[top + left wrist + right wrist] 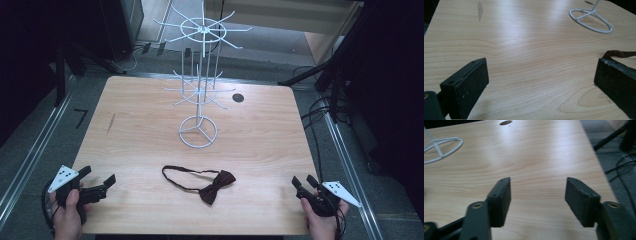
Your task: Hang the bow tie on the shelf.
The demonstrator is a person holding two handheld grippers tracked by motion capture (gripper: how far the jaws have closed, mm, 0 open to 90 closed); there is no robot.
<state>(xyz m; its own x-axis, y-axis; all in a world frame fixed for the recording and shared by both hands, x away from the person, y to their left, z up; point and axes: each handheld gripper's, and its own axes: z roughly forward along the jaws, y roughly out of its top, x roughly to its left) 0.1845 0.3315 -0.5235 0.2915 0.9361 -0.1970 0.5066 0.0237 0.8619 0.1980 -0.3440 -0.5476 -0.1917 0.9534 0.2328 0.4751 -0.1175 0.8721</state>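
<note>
The bow tie lies between my left hand-held gripper and right hand-held gripper, both open and empty near the table front edge, bare wood around.

Lighting the wooden table evenly from above in the high view, leaving the surroundings at both sides falling into near black. Casting only faint, soft shadows beneath the white wire stand and the bow tie. Showing a broad pale sheen across the wood grain in both gripper views. Rendering the near black pads slightly soft; blurring the far floor cables in the right gripper view. Appearing mildly grainy throughout.
</note>
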